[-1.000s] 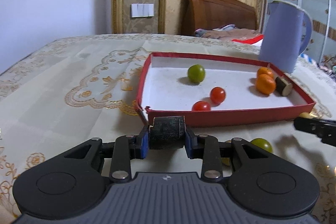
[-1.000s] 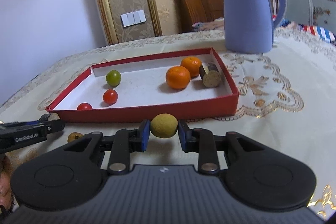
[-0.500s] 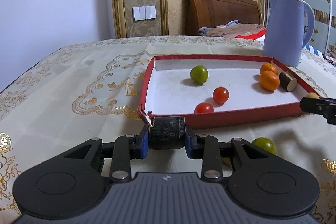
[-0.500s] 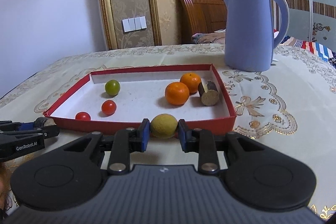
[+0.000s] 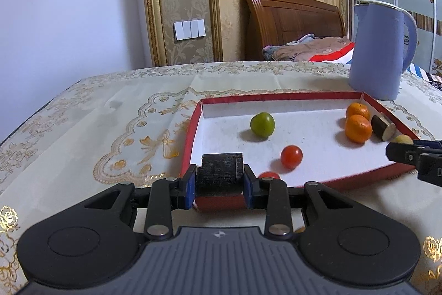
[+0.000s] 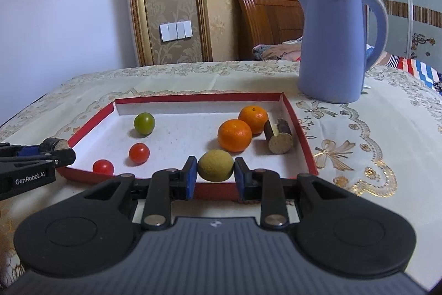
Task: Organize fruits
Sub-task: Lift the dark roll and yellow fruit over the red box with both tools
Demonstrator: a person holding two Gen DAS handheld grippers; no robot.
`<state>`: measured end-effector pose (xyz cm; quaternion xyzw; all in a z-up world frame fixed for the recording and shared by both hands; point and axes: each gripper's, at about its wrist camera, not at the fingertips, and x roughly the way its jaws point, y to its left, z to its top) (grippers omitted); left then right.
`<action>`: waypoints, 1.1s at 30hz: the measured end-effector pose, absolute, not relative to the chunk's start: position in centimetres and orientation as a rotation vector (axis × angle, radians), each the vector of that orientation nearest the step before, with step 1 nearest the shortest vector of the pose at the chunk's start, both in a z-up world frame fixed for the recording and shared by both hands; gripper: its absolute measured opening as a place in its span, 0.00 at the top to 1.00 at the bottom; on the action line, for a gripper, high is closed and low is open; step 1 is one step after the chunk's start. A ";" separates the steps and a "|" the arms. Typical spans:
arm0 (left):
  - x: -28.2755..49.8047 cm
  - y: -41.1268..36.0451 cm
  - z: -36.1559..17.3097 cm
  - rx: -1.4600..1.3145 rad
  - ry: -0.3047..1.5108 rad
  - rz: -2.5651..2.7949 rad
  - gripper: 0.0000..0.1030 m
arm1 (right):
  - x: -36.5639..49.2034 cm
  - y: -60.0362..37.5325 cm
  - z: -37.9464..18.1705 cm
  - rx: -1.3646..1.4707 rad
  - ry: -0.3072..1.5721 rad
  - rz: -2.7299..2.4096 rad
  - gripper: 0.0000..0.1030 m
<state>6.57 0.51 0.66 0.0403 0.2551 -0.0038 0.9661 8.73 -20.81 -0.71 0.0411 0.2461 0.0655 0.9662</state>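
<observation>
Over the tray's (image 6: 301,134) near rim now: both grippers have advanced from the cloth. Left gripper (image 5: 219,181) clamps a dark stub (image 5: 219,169) at the left corner; right gripper (image 6: 215,176) grips a yellow fruit (image 6: 215,165) just before the oranges (image 6: 234,135). Release likely comes next.

We read "GenRobot.AI" in white letters on the black side of the left gripper (image 6: 59,147), which reaches in just left of the red tray (image 6: 301,129). On the cloth behind the blue kettle (image 6: 330,46) some lettering shows, too small for us to read.
</observation>
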 end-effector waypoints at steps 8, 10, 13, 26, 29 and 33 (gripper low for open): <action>10.4 0.7 0.7 0.066 0.539 0.020 0.68 | 12.3 -19.3 -0.7 0.020 0.521 0.116 0.73; 11.6 0.7 0.3 0.071 0.553 0.035 0.68 | 13.2 -18.9 -1.0 0.006 0.541 0.130 0.73; 13.1 0.8 -0.2 0.053 0.587 0.038 0.68 | 14.4 -18.2 -1.5 -0.008 0.577 0.146 0.73; 15.8 0.2 -1.3 0.060 0.623 0.046 0.68 | 18.0 -16.7 -2.9 -0.047 0.638 0.136 0.74; 15.8 0.4 -1.3 0.054 0.623 0.038 0.66 | 18.1 -16.8 -2.9 -0.043 0.637 0.135 0.74; 15.7 0.2 -1.4 0.044 0.626 -0.013 0.45 | 18.1 -16.9 -2.9 -0.034 0.636 0.139 0.74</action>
